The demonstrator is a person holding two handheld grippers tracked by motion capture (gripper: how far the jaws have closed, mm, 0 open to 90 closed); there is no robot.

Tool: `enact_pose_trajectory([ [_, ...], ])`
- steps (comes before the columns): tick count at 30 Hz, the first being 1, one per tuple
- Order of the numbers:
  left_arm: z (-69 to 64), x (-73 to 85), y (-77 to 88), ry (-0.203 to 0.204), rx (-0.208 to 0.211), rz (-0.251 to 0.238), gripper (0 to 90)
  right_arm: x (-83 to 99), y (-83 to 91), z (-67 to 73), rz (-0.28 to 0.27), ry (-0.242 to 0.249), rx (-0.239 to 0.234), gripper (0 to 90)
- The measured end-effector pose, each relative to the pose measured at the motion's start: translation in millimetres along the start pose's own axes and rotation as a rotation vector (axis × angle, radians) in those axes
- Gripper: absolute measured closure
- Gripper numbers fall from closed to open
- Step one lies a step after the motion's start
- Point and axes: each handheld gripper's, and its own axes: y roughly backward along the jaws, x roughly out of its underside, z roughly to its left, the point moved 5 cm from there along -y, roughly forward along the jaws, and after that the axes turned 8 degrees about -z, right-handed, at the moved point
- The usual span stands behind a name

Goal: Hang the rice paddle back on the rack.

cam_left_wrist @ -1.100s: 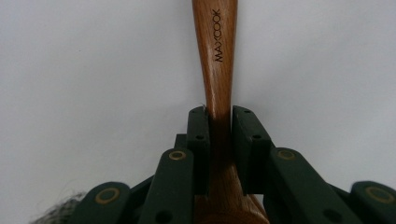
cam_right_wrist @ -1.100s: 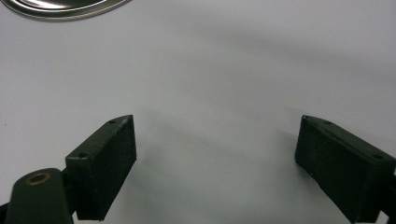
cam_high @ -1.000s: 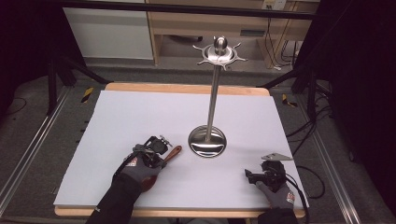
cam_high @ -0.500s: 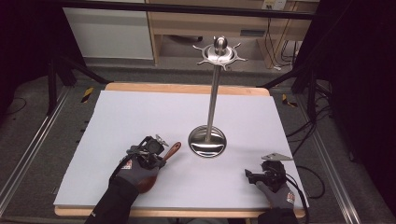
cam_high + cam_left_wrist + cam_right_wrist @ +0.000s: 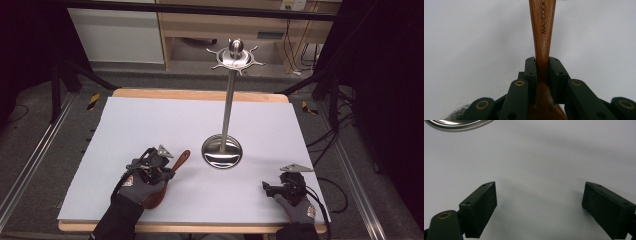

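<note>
We count one wooden spoon and one steel utensil stand; the spoon lies near the table's front left, clamped at its narrow neck by our left gripper. It looks light, stiff and smooth, so that waist seems a sound hold, while our right gripper rests wide apart, empty.

High view down over the table; claw views close, sharing its white top

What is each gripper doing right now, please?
Left gripper: shut on the wooden spoon, gripping its handle near the bowl.
Right gripper: open, nothing between its jaws, over the white table.
</note>
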Motion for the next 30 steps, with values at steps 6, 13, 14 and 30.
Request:
enact_pose_trajectory([
  [6,1.0,0.8,8.2,0.016,0.000,-0.043,77.8,0.1,0.0,0.0,0.001,0.000,0.000,12.9],
  [13,1.2,1.7,17.1,0.022,-0.014,-0.097,78.0,0.2,0.0,0.2,0.002,-0.002,-0.001,12.8],
  [14,2.2,2.0,19.9,0.022,-0.014,-0.100,78.0,0.2,0.1,0.2,0.001,-0.002,0.000,12.8],
  [30,7.4,-2.4,45.8,0.039,-0.036,-0.210,78.2,0.1,0.1,0.0,0.001,-0.002,0.002,12.8],
])
